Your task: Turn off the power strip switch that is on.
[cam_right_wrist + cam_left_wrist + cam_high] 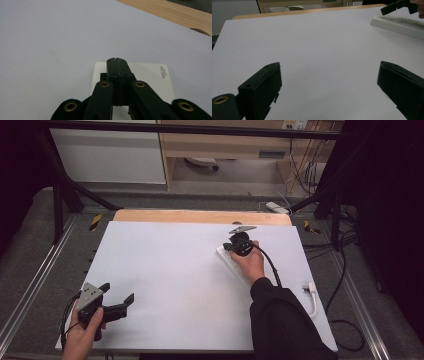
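A white power strip [223, 255] lies on the white sheet [175, 270] right of the middle, under a person's right hand. My right gripper [226, 247] is shut and hovers over the strip's far end. In the right gripper view its jaws [116, 60] are pressed together with nothing between them, above the end of the power strip [150, 72]. At the front left corner my left gripper [118, 291] stands open, its jaws wide apart over bare sheet [324, 62]. From there the power strip [397, 23] and my right gripper [390, 8] show at the far right.
A wooden board edge [200, 216] runs along the back of the sheet. A white cable with a plug [312, 295] lies at the right edge, beside a black cable [345, 330]. Metal frame rails [30, 290] flank the table.
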{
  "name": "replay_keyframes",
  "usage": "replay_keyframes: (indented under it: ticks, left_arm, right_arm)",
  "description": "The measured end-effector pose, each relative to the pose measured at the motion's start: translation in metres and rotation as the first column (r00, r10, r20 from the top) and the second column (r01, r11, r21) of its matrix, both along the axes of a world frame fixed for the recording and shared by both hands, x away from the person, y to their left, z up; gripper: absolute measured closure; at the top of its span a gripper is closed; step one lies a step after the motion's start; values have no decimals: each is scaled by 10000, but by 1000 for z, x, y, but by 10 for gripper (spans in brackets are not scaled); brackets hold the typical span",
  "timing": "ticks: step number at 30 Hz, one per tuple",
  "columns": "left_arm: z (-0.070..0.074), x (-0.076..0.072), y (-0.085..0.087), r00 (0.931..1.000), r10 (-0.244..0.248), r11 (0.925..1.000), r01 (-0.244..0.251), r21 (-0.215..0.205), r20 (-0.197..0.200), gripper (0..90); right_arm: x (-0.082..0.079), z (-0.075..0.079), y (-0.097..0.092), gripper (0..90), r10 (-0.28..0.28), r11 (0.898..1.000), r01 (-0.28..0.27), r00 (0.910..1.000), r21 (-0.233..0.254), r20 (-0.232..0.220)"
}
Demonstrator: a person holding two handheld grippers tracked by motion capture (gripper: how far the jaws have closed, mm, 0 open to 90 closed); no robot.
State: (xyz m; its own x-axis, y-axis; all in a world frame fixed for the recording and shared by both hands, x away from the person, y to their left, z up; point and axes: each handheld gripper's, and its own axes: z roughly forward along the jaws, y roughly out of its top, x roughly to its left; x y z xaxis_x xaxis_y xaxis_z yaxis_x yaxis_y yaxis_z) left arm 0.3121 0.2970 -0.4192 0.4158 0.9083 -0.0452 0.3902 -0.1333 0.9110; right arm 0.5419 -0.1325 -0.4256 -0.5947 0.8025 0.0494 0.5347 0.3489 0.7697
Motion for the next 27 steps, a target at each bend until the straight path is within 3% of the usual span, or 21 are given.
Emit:
replay_keyframes:
  ticks: [10,27]
  left_arm:
    - [0,0,-1,10000,-18,10000,18,23,3,54]
    - [0,0,-1,10000,-60,9999,61,99,-19,54]
  right_arm:
    - [-6,2,1,900,256,9996,-256,9997,-154,24]
    - [-11,-4,-3,900,196,9998,-196,9998,-13,-58]
